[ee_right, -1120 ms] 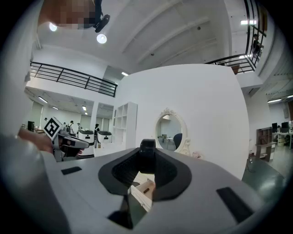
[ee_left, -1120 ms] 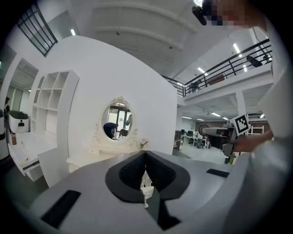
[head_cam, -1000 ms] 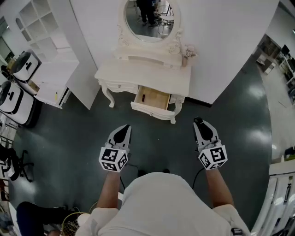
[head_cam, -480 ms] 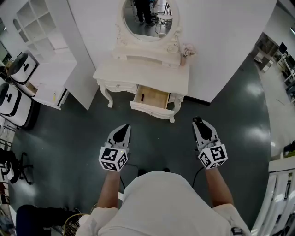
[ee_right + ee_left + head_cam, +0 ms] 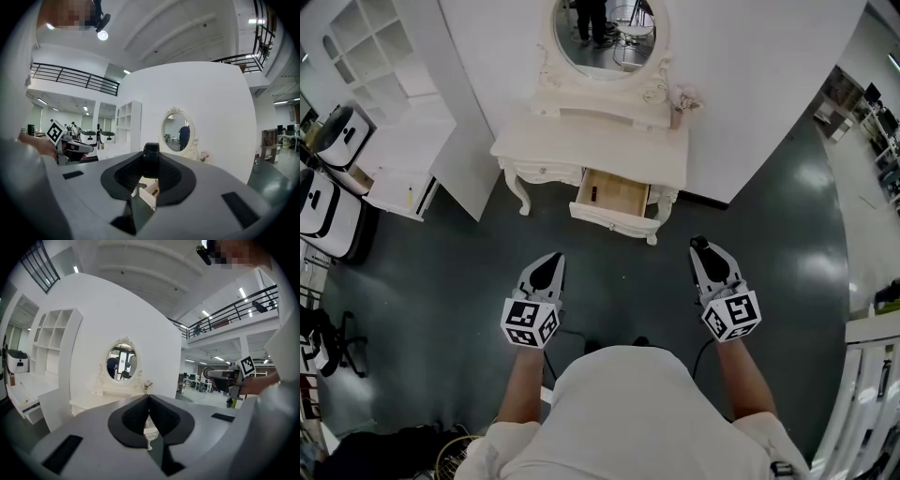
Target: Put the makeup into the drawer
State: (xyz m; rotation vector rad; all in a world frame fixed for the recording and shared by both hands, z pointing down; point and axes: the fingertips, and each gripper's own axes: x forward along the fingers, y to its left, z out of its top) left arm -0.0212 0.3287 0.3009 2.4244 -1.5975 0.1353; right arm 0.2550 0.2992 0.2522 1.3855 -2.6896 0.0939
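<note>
Here we are, facing the white table (image 5: 591, 155); its drawer (image 5: 614, 199) stands pulled open, well apart from us across the dark floor. The makeup (image 5: 151, 153), a small black round piece, is clamped at the very tips of our right claw (image 5: 702, 248); our left claw (image 5: 149, 401) has its jaws pressed together on nothing. We reckon this piece is light and stiff, likely a smooth plastic case; that means little weight to fight, but a slick, curved skin that could squirt out of the pads. The hold is right at the tips, so we'd keep the squeeze steady and avoid any knock against the drawer front. A small dark thing already lies inside the drawer; we'd set ours down on the bare wood beside it. We'd lower it flat before letting go; a round case may roll.
</note>
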